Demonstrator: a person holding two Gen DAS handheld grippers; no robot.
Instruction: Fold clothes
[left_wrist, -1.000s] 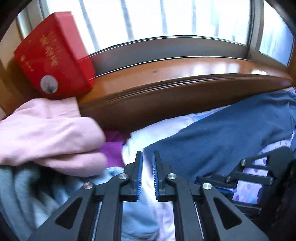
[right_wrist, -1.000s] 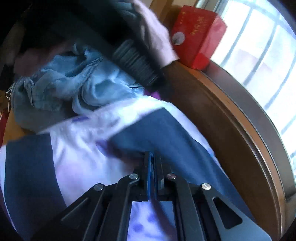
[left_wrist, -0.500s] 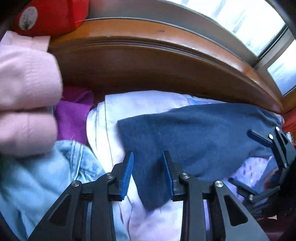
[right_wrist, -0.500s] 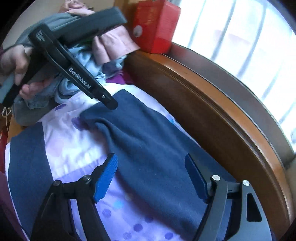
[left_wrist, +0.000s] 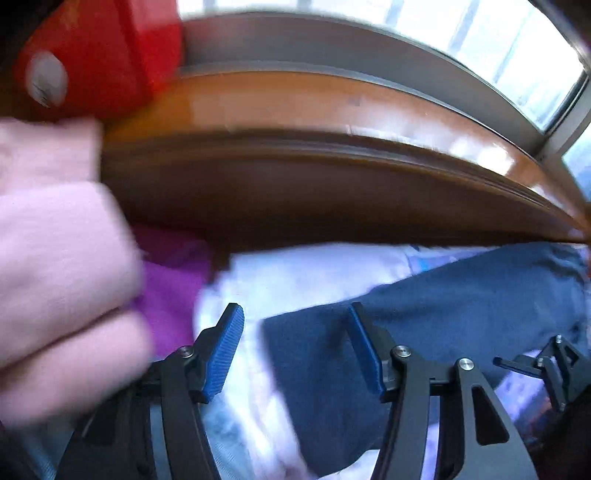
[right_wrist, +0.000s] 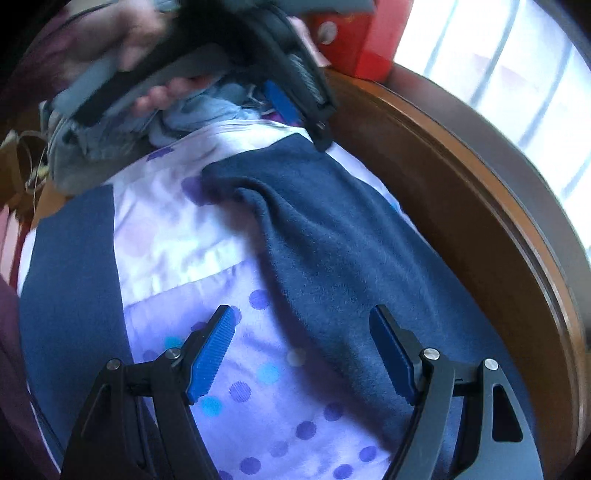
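Left wrist view: the left gripper (left_wrist: 295, 349) is pointing steeply down over the bed, its jaws parting and now about half spread. The corner of the navy cloth (left_wrist: 461, 306) is lying between the blue pads (left_wrist: 223, 350), but neither pad is pressing on it. The cloth is stretching rightward over the pale sheet (left_wrist: 295, 273), beside the wooden ledge (left_wrist: 332, 184). A pink garment (left_wrist: 55, 258) is filling the left side, blurred, with purple fabric (left_wrist: 170, 295) next to it. A red box (left_wrist: 103, 55) is sitting on the ledge; its round label is too blurred to read. The right gripper's tips (left_wrist: 546, 363) are showing at the far right edge.

Right wrist view: the right gripper (right_wrist: 303, 354) is angling down, jaws standing wide apart and gripping nothing; the cloth (right_wrist: 332, 240) and the dotted sheet (right_wrist: 258, 406) are lying below them. A hand (right_wrist: 122, 40) is gripping the left gripper's handle, and one black finger (right_wrist: 317, 125) is touching the cloth's far corner. Denim (right_wrist: 110, 140) is lying bunched beyond. No writing is readable here.
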